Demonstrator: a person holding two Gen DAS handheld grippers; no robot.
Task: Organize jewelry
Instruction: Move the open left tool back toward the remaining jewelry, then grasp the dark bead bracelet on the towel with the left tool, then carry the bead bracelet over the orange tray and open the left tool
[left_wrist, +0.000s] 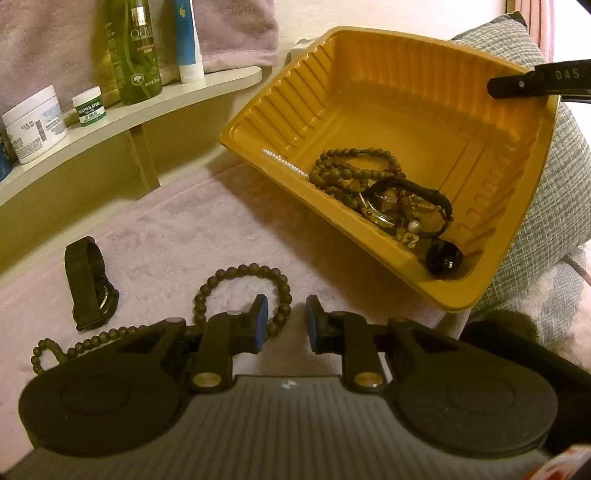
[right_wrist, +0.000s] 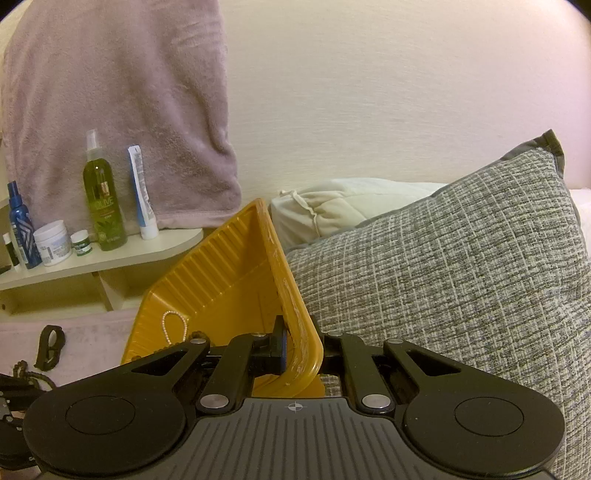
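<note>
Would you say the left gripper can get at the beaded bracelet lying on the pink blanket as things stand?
Probably yes. The left gripper sits right at the beaded bracelet, jaws slightly apart and holding nothing, with no object between them on the pink blanket.

A cream textured wall (right_wrist: 369, 92) fills the background under warm, dim light. A mauve towel (right_wrist: 118, 110) hangs above a pale curved shelf (right_wrist: 110, 258) holding bottles and jars. A grey woven cushion (right_wrist: 461, 266) leans beside a white pillow (right_wrist: 343, 203). A pinkish fleece blanket (left_wrist: 166, 229) covers the surface below.
</note>
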